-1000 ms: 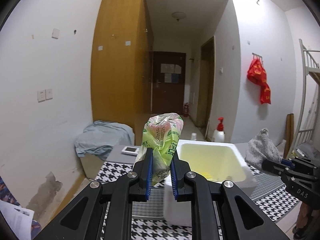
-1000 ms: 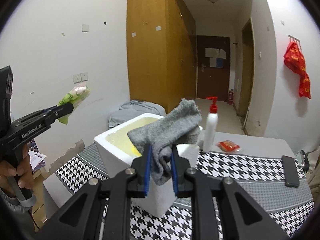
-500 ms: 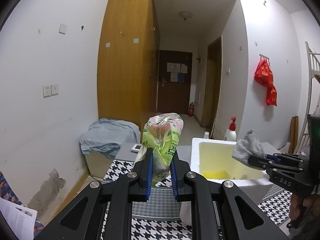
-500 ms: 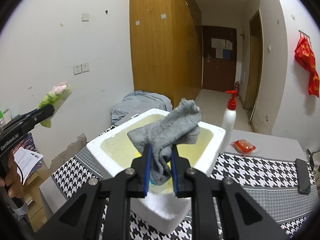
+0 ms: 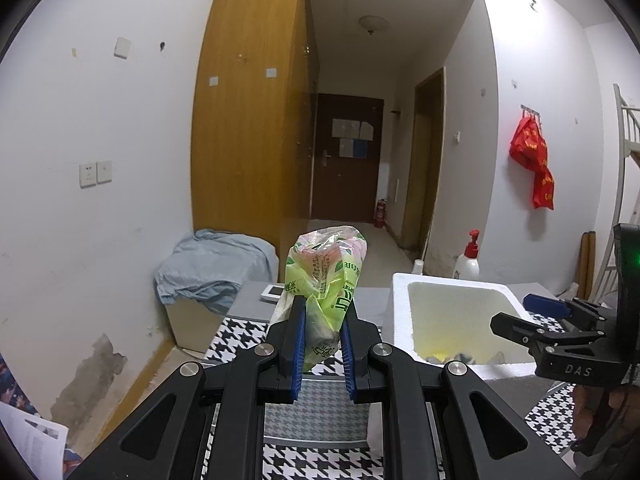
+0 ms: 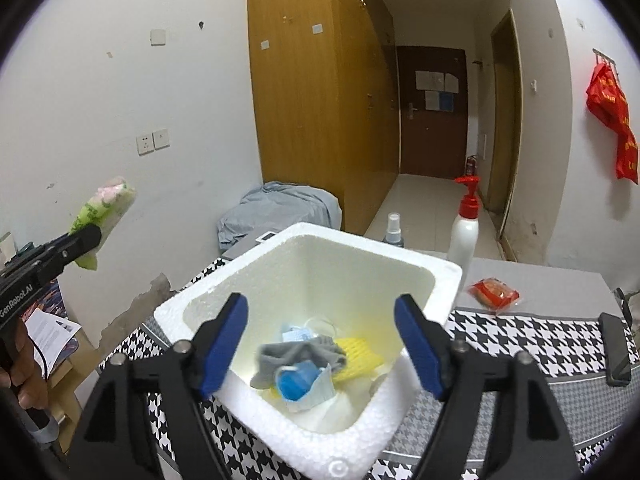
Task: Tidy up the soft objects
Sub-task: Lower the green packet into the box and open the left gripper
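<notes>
The left gripper (image 5: 320, 334) is clamping a green plastic bag (image 5: 325, 276); the right gripper (image 6: 322, 338) is hanging spread apart over a foam box (image 6: 416, 266) holding a grey cloth (image 6: 304, 352).

White pump bottle (image 6: 463, 232) standing beside small spray bottle (image 6: 393, 230) on table; red packet (image 6: 493, 291) and black phone (image 6: 616, 350) lying right; red bag (image 6: 616, 120) hanging on wall

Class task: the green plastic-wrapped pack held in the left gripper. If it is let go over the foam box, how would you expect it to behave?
The green pack dents between the left gripper fingers, so it is probably soft and light. Its glossy film may be slippery. Dropped into the foam box, it would likely flop rather than roll.
</notes>
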Demonstrator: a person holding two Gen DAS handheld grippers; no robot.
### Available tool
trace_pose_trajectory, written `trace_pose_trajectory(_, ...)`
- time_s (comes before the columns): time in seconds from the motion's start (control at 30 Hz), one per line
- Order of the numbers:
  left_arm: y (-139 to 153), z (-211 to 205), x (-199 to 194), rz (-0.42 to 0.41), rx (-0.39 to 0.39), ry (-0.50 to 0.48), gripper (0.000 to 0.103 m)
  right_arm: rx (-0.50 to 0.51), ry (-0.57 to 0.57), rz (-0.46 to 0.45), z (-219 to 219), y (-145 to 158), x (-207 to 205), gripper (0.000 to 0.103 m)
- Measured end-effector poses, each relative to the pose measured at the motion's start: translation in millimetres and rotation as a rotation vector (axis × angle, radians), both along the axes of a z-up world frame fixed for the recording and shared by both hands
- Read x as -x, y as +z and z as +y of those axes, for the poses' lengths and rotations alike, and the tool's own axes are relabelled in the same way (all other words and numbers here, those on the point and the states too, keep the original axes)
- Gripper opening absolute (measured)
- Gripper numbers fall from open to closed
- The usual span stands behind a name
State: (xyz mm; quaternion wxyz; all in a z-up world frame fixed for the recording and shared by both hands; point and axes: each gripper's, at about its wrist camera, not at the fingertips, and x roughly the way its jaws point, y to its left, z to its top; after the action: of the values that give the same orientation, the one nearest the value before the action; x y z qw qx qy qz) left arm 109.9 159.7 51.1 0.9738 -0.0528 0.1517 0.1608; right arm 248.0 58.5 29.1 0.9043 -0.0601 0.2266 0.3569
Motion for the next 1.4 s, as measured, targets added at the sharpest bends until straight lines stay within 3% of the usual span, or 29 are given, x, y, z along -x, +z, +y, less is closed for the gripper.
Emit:
trace_pose_trajectory(0.1, 0, 2, -2, 0.000, 0.002, -0.009, 0.017, -0.013, 0.007, -0.003, -2, 1, 1, 0.102)
trace_pose_trajectory(0.77, 3, -11, -21, 0.012, -0.007, -0.096, 0.017, -0.004, -0.057, -0.033, -25, 7, 12, 0.103)
trace_pose_trajectory(1.4, 0, -48, -56, 0.051, -0.008, -0.254, 0.017, 0.000, -0.187, -0.055, -77, 8, 22, 0.103)
